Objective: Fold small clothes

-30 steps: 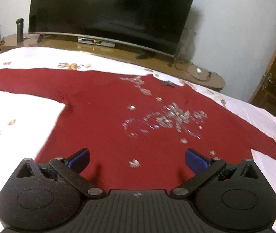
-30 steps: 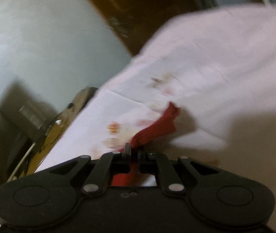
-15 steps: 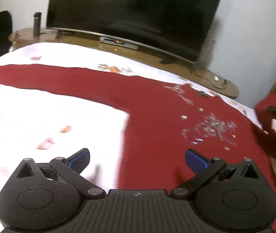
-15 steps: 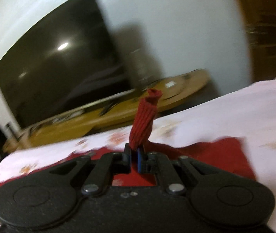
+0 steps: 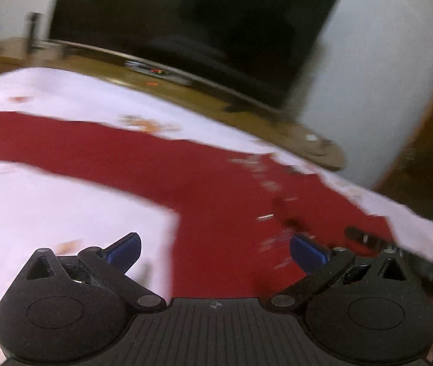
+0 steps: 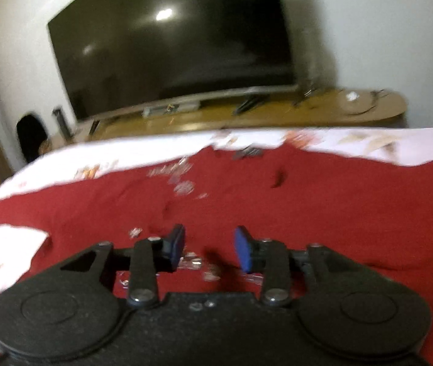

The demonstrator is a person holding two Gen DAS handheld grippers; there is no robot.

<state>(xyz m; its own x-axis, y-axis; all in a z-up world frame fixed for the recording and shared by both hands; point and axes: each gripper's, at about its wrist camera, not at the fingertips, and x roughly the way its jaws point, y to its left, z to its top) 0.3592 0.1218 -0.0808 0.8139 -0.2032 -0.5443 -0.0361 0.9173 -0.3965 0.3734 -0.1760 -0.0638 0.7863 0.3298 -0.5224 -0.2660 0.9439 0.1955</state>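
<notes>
A dark red sweater (image 5: 216, 201) with silver sequins lies flat on the white bedsheet (image 5: 48, 210). Its left sleeve (image 5: 48, 137) stretches out to the left. In the right wrist view the sweater's body (image 6: 307, 201) fills the middle, and the right sleeve lies folded over onto it. My left gripper (image 5: 214, 251) is open and empty, low over the sweater's left side edge. My right gripper (image 6: 209, 248) is open and empty just above the sequinned chest. The right gripper also shows at the right edge of the left wrist view (image 5: 368, 239).
A large dark TV (image 6: 170, 42) stands on a wooden console (image 6: 262, 113) behind the bed. A brown door (image 5: 429, 140) is at the right. A dark bottle (image 5: 35, 27) stands on the console's left end.
My right gripper carried the right sleeve end over the sweater's body, opened and let it go. My left gripper shifted left along the sweater's hem and stayed open.
</notes>
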